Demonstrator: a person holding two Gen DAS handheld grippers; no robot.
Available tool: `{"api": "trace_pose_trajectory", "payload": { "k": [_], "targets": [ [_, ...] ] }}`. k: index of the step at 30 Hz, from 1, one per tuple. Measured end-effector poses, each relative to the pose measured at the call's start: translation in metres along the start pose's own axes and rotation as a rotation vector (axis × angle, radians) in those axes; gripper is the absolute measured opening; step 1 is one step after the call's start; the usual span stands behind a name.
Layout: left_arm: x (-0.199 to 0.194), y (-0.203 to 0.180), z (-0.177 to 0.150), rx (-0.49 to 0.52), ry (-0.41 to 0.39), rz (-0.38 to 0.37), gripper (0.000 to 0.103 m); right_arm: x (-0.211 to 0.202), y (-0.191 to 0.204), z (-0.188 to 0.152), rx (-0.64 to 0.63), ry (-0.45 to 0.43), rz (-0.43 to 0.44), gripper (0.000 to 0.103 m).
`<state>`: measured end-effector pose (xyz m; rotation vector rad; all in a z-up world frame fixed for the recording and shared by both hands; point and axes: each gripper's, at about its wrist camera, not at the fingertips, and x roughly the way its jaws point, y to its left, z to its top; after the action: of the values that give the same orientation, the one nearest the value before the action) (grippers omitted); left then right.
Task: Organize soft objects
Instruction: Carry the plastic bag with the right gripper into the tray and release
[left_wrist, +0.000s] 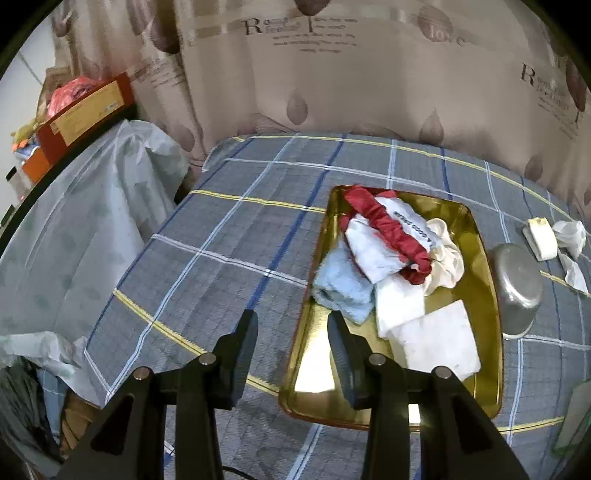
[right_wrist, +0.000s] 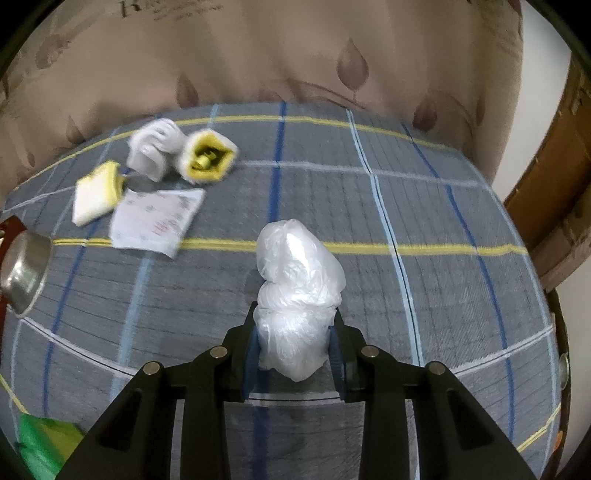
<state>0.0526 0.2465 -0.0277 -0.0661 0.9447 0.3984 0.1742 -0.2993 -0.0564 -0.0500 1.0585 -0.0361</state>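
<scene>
Right wrist view shows the right gripper (right_wrist: 294, 332) clamped on a crumpled clear plastic bag (right_wrist: 297, 288), both pads pressing into its lower half while the rest bulges forward over the plaid tablecloth (right_wrist: 424, 206). This piece looks to be in transit rather than put away. Further out on the cloth lie loose items not yet gathered: a flat printed packet (right_wrist: 157, 219), a white-and-yellow sponge (right_wrist: 96, 194), a white wad (right_wrist: 157, 147) and a yellow-centred fuzzy piece (right_wrist: 208, 157), all close together near the far left. A metal bowl (right_wrist: 24, 271) sits at the left edge.

Left wrist view shows the left gripper (left_wrist: 291, 332) spread apart and empty, its jaws straddling the near left rim of the gold tray (left_wrist: 487, 295). On the tray rest a light blue towel (left_wrist: 343, 291), folded white cloths (left_wrist: 436, 339), a red scrunched fabric (left_wrist: 391, 232) and a cream piece (left_wrist: 448, 266), heaped rather than neatly laid.

Judged from this, the sorting is partly done: several soft things are on the tray, and the bag plus the four loose items remain.
</scene>
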Motion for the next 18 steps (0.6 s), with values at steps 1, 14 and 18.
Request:
{"api": "trace_pose_trajectory", "payload": {
  "k": [1,14,18],
  "targets": [
    [0.0,0.002,-0.001,-0.007,-0.006,0.007,0.04,-0.005,0.004,0.004,-0.009,-0.009,0.003,0.029],
    [0.006,0.036,-0.009,-0.121,-0.004,0.056,0.043,-0.065,0.121,0.045,-0.238,-0.091,0.151,0.029],
    [0.006,0.038,-0.01,-0.126,-0.007,0.058,0.044,-0.073,0.163,0.047,-0.307,-0.096,0.207,0.029]
  ]
}}
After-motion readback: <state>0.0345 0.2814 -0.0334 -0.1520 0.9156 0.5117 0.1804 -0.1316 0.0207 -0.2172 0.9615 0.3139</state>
